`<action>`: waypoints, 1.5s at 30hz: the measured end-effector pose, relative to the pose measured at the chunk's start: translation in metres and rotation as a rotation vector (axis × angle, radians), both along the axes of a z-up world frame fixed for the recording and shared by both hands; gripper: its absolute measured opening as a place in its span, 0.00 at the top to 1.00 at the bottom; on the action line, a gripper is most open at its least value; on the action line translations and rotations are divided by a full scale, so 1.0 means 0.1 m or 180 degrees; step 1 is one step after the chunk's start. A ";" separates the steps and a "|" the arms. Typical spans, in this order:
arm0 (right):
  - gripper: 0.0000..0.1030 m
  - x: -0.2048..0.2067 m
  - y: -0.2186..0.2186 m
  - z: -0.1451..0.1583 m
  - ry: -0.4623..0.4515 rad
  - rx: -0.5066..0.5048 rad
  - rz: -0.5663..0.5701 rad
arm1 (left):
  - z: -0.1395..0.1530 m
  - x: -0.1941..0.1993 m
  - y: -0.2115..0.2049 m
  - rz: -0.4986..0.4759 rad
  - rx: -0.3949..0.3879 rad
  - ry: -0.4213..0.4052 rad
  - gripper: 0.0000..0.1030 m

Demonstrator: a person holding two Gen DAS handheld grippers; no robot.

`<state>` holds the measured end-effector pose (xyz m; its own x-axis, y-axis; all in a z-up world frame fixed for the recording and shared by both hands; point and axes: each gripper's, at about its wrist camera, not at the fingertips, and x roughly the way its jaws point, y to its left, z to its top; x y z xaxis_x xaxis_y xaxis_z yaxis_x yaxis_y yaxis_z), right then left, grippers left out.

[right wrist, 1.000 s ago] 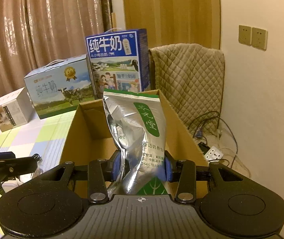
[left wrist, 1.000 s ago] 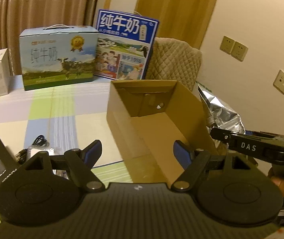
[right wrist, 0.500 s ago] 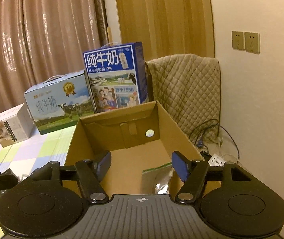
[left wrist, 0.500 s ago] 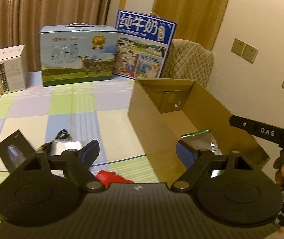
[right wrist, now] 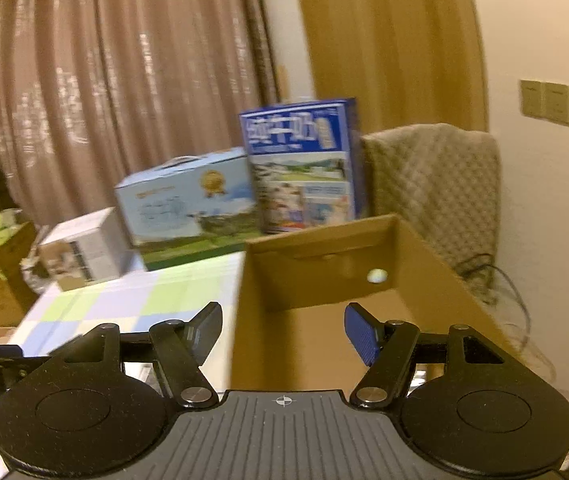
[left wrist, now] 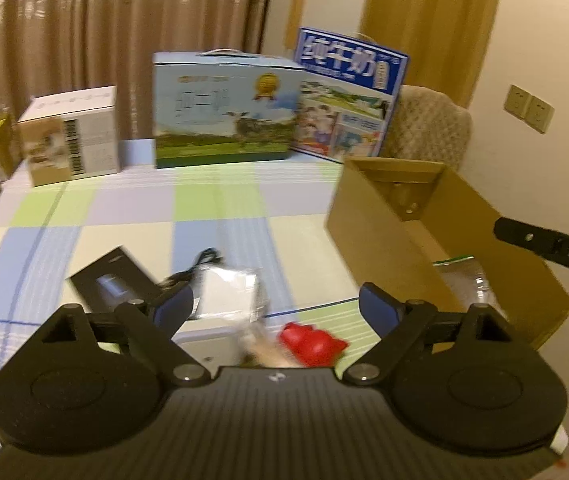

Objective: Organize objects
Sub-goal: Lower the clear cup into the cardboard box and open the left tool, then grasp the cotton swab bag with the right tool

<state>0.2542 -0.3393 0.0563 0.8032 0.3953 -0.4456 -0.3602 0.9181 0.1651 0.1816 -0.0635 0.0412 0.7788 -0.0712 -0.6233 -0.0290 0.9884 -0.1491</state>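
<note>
An open cardboard box (left wrist: pixel 388 236) stands on the checked tablecloth at the right; it also shows in the right wrist view (right wrist: pixel 324 320). A silver foil pouch (left wrist: pixel 464 276) lies inside it. My left gripper (left wrist: pixel 276 306) is open and empty above loose items: a white packet (left wrist: pixel 228 292), a red object (left wrist: pixel 312 342), a black card box (left wrist: pixel 110 284) and a black cable (left wrist: pixel 204 258). My right gripper (right wrist: pixel 282 330) is open and empty over the box's near left wall. Its finger (left wrist: pixel 548 246) shows at the right of the left wrist view.
Two milk cartons, a light blue one (left wrist: pixel 224 112) and a dark blue one (left wrist: pixel 348 96), stand at the table's far edge, with a white carton (left wrist: pixel 72 136) to their left. A quilted chair back (right wrist: pixel 432 184) is behind the box, near the wall.
My right gripper opened and let the foil pouch drop into the cardboard box, then drew back to the left. My left gripper swung left toward the loose items.
</note>
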 end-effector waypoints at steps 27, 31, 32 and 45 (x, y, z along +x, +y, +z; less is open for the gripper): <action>0.49 -0.25 1.32 -0.71 0.0561 -0.0644 0.1270 | -0.72 -0.42 0.55 0.0043 0.0194 0.0470 0.18; 0.59 -0.15 1.45 -0.83 0.0634 -0.0823 0.1421 | -0.80 -0.38 0.58 0.0047 0.0186 0.0556 0.18; 0.60 -0.14 1.46 -0.85 0.0645 -0.0856 0.1442 | -0.82 -0.38 0.59 0.0043 0.0190 0.0570 0.18; 0.70 0.11 1.71 -1.25 0.0860 -0.1263 0.1587 | -0.87 -0.30 0.59 -0.0031 0.0196 0.0608 0.18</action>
<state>0.2655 -0.1683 -0.0688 0.4083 0.4542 -0.7918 -0.7485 0.6631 -0.0056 0.1516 -0.0040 -0.0453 0.6453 -0.0354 -0.7631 -0.0413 0.9958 -0.0812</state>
